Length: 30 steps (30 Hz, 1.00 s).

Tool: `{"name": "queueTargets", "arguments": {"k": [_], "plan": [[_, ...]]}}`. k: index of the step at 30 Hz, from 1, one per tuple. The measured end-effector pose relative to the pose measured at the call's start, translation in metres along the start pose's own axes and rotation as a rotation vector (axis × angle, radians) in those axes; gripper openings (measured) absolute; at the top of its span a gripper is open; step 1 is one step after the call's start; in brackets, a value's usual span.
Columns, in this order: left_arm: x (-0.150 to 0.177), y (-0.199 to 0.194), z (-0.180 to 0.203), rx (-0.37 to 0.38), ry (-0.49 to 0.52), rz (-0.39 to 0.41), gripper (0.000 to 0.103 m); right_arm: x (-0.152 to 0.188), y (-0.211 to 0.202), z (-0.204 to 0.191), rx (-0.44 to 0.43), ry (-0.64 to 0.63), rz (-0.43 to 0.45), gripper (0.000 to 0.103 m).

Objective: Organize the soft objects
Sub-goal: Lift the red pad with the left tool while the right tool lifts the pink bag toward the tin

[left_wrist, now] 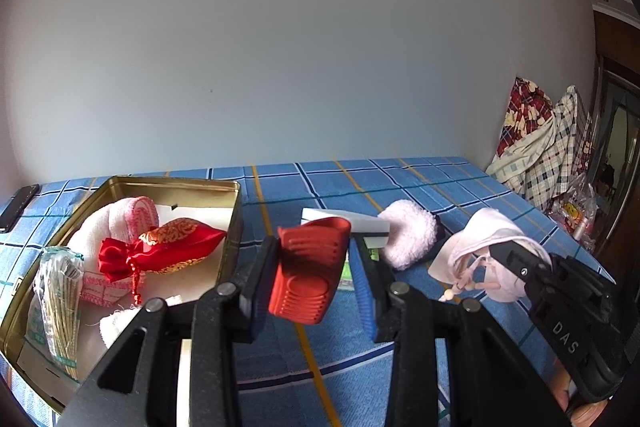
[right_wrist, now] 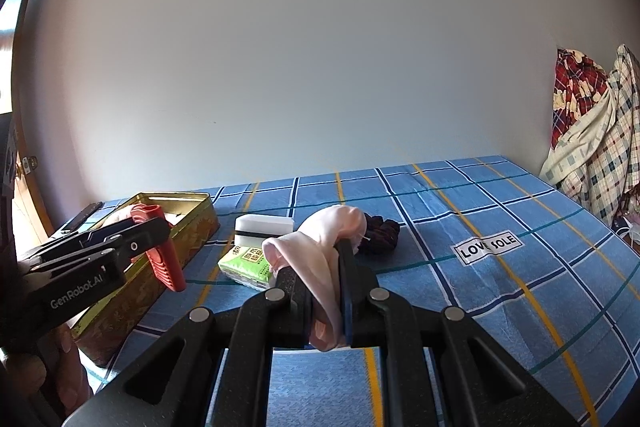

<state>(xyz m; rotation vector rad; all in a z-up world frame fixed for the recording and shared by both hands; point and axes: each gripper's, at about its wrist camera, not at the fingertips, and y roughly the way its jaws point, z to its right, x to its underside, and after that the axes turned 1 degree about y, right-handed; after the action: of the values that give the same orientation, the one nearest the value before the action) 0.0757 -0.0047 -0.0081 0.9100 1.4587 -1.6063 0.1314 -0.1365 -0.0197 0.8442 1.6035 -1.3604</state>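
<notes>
My left gripper is shut on a red ribbed soft object, held above the bed beside the gold tin; it shows too in the right wrist view. The tin holds a red satin pouch, a white-pink towel and a packet of sticks. My right gripper is shut on a pale pink cloth pouch, also seen in the left wrist view. A pink fluffy puff lies on the blue checked bedsheet.
A white block with a black stripe and a green tissue pack lie near the tin. A dark scrunchie lies behind the pouch. A phone lies at the far left. Plaid bedding is piled at the right wall.
</notes>
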Motion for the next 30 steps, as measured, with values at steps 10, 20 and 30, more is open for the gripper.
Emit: {"name": "queueTargets", "arguments": {"k": [10,20,30], "plan": [[-0.005,-0.013,-0.004,0.005,-0.007,0.019,0.035,-0.001,-0.004,-0.007,-0.013,-0.016,0.020,0.012],[-0.010,-0.031,-0.015,-0.016,-0.007,0.041,0.035,-0.008,-0.007,-0.022,-0.040,-0.037,0.043,0.012],[-0.023,-0.064,-0.053,-0.090,-0.008,0.078,0.035,-0.021,-0.010,-0.043,-0.093,-0.063,0.073,0.012]]}}
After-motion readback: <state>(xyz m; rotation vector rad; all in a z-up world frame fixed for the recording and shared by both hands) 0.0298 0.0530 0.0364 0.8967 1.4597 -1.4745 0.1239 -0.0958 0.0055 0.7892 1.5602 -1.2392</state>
